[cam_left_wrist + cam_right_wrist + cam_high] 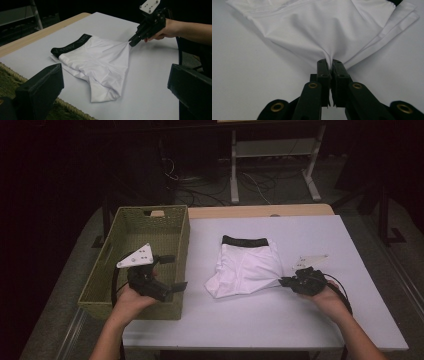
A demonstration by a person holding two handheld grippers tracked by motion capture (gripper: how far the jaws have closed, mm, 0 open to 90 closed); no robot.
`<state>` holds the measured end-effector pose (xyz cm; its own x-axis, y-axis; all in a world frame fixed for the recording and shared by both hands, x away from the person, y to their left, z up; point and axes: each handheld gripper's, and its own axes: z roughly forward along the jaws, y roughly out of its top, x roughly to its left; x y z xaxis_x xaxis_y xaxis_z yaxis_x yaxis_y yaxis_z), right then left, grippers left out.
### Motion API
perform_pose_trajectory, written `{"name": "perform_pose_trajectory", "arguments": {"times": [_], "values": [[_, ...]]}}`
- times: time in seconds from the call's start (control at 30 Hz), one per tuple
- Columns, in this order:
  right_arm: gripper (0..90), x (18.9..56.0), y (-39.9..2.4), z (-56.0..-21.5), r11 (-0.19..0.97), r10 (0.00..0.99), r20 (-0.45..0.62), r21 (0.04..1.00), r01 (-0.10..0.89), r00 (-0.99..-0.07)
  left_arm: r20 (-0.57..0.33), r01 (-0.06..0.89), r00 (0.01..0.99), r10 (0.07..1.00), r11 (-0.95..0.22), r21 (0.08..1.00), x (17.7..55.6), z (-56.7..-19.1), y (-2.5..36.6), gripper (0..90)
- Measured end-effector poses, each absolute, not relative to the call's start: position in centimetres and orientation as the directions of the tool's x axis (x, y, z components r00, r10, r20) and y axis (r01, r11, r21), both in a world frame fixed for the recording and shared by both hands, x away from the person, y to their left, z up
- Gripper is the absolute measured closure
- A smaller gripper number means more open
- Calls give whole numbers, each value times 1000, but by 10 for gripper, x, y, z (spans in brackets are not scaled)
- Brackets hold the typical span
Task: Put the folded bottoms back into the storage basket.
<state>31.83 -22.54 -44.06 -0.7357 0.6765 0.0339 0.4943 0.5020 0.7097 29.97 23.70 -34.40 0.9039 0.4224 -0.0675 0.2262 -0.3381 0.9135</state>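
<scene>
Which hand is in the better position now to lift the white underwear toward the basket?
The right. The right gripper is already shut on the edge of the white underwear, pulling the cloth taut. The left gripper is open over the basket, apart from the cloth.

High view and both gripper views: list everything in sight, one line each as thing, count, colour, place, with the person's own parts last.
Boxer shorts: one, white with a black waistband, mid-table, right edge pulled taut.
Woven basket: one, olive green, at the table's left edge.
Table: one, white top with a wooden far edge.
Metal stand: one, pale, on the floor beyond the table.
Cables: several, dark and light, on the floor under the stand.
Left gripper: one, black with a grey plate, over the basket, fingers apart.
Right gripper: one, black, fingers closed on the shorts' edge.
Left hand: one, holding the left gripper.
Right hand: one, holding the right gripper.
</scene>
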Motion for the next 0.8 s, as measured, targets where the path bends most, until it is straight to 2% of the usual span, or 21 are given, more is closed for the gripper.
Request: {"name": "perform_pose_trajectory", "arguments": {"times": [0.8], "values": [[849,287,-257,-433,479,713,42,700,530,-700,-78,234,903,422,-333,914,300,-344,237,3]]}}
